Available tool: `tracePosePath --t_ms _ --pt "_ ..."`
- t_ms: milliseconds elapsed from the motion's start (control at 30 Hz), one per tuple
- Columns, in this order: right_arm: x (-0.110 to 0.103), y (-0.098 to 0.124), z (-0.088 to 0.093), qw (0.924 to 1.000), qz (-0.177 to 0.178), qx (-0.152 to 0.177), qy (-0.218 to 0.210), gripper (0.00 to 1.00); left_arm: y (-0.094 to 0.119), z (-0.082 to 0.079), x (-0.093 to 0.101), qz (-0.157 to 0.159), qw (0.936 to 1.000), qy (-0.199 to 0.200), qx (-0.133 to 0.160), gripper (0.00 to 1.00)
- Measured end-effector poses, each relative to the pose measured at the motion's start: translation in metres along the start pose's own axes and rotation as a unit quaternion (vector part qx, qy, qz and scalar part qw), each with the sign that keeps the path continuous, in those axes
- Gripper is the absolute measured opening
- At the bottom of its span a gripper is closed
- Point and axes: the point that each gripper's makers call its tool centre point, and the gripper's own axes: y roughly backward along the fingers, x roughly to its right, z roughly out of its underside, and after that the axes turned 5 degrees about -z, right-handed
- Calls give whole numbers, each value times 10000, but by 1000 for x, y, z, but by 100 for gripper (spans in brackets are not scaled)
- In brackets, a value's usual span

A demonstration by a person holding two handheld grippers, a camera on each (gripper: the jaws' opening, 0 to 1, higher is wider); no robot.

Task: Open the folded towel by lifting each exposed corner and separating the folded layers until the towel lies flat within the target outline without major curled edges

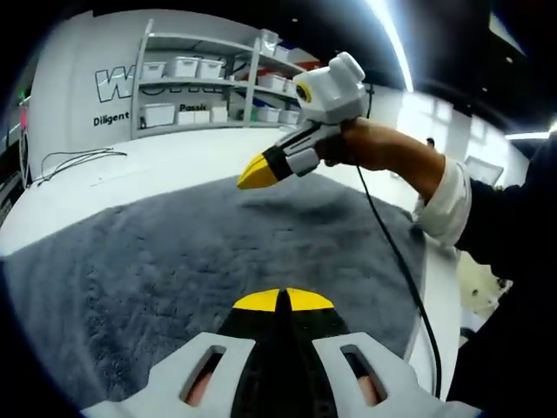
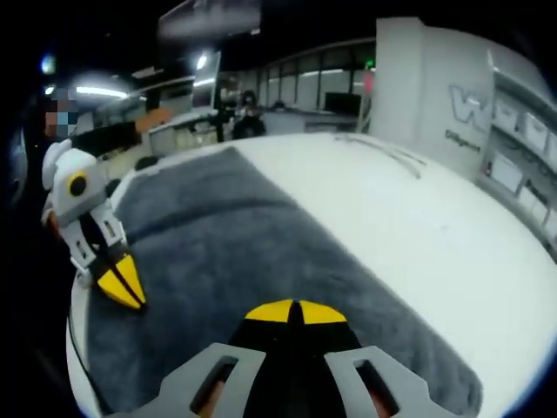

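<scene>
1 dark grey towel [image 1: 200, 252] lies spread on 1 white table [image 1: 174, 161], its pile surface mostly flat with a faint crease across the middle. In the left gripper view, the left gripper [image 1: 283, 300] rises from the bottom, its 2 yellow-tipped jaws pressed together with nothing between them, above the towel. The right gripper [image 1: 258, 171] enters from the right, held by a hand [image 1: 365, 144] in a white cuff and dark sleeve, its 2 jaws closed to a point just over the towel's far part; whether it touches the cloth is hard to tell. 1 black cable [image 1: 396, 261] trails down from it. Behind stands 1 shelving unit [image 1: 204, 83] holding white bins.

In the right gripper view, the towel [image 2: 252, 261] runs along the table [image 2: 418, 226], which is bare beside it.
</scene>
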Motion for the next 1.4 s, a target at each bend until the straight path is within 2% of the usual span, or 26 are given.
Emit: tracePosePath --t_ms 167,200,233,367,533,600,1133,1400 --pt "-1 -10 3 10000 -51 -51 0 0 1 1 1 8 10000 -15 -37 1" --pt "-3 -12 4 10000 -78 -57 3 0 4 2 -8 -13 9998 -159 151 1" --pt "-5 -14 4 9999 -119 -86 8 0 20 17 -26 -35 9990 -307 336 1" --pt "-7 -19 6 9996 -164 -206 89 0 22 22 -31 -20 9989 -313 355 1" --pt "-3 -22 19 9987 -206 -450 76 0 26 26 -25 42 9989 -323 348 1" --pt "-3 -20 18 9990 -232 -370 15 0 24 27 -25 93 9991 -284 290 1" --pt "-2 -18 22 9984 -314 -470 -10 0 15 27 -10 292 9990 -257 239 1" --pt "1 -15 23 9982 -317 -499 0 0 10 24 -9 381 9986 -271 252 1"
